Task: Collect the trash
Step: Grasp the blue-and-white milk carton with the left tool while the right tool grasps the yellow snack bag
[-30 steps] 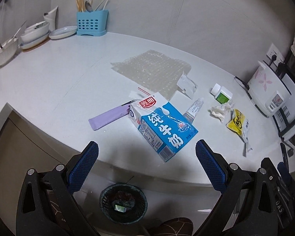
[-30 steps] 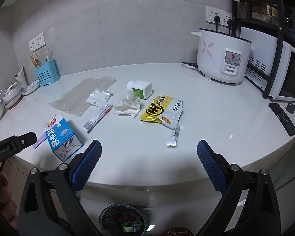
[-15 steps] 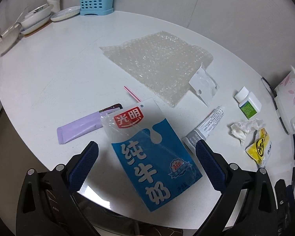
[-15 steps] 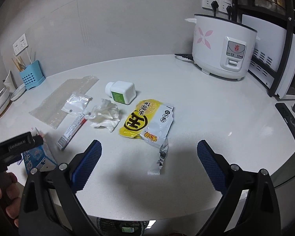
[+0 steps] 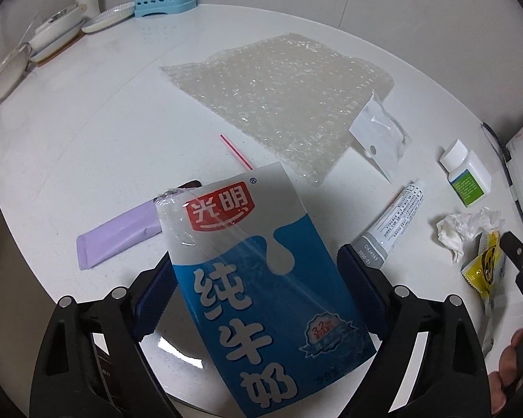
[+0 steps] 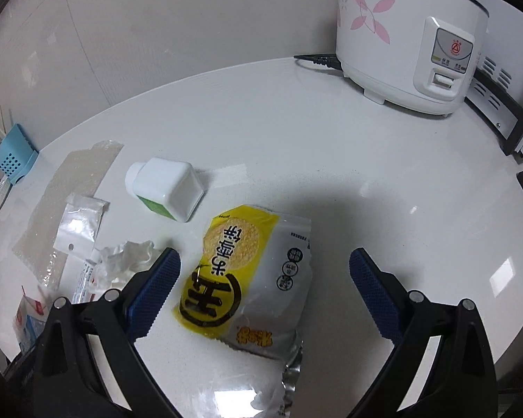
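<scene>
The left tool (image 5: 254,292) points steeply down, its jaws closing with a carton between the blue pads (image 5: 155,296), which stand at its sides without clearly pressing it. The right tool (image 6: 265,285) also tilts downward, jaws spread wide, pads (image 6: 371,287) apart. At the left view's right edge, fingers (image 5: 509,351) of the person's hand grip the right tool's black body.

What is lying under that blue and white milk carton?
A purple packet pokes out from beneath the milk carton, with a dark end showing beside it. How far it runs underneath, and anything else there, is covered.
</scene>
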`<state>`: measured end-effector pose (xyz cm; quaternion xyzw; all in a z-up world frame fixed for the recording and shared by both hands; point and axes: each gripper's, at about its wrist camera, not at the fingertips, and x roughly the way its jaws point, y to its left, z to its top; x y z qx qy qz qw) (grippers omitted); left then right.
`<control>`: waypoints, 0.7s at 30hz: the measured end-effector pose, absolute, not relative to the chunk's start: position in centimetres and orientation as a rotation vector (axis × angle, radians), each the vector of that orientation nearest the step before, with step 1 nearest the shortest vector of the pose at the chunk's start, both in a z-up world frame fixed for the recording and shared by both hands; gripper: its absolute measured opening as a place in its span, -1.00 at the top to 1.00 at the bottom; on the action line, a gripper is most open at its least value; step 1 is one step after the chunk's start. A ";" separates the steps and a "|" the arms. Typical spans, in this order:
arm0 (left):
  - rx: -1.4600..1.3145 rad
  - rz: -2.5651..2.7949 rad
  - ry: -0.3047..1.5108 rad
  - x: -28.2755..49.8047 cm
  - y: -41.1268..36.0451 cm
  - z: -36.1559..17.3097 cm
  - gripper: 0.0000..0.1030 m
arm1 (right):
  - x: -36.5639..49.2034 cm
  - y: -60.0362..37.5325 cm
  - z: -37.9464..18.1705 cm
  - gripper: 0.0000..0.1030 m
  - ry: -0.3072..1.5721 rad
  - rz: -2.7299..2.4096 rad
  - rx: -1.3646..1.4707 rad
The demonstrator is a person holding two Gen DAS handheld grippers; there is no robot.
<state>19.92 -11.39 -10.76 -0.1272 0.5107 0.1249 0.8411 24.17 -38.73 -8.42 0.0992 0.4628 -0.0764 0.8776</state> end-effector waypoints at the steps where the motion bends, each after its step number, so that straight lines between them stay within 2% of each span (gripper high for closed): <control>1: -0.266 0.255 1.076 19.8 -11.4 -10.7 -0.64 | 24.8 -38.8 -8.9 -0.82 0.984 -0.167 0.224; 7: -0.270 0.185 1.070 19.1 -11.0 -10.2 -0.40 | 26.4 -39.0 -10.7 -0.81 1.050 -0.215 0.301; 10: -0.263 0.157 1.064 18.9 -10.9 -10.0 -0.32 | 26.4 -38.8 -10.6 -0.65 1.056 -0.249 0.298; 12: -0.261 0.142 1.058 18.8 -10.9 -9.9 -0.28 | 26.4 -38.8 -10.5 -0.36 1.058 -0.274 0.290; 13: -0.260 0.134 1.053 18.7 -10.9 -9.8 -0.27 | 26.3 -38.8 -10.4 -0.35 1.063 -0.273 0.292; 18: -0.263 0.097 1.041 18.0 -10.8 -9.5 -0.21 | 25.7 -39.0 -10.2 0.03 1.067 -0.274 0.310; 21: -0.253 0.081 1.034 18.0 -10.6 -9.5 -0.21 | 25.3 -39.2 -10.0 0.19 1.066 -0.270 0.320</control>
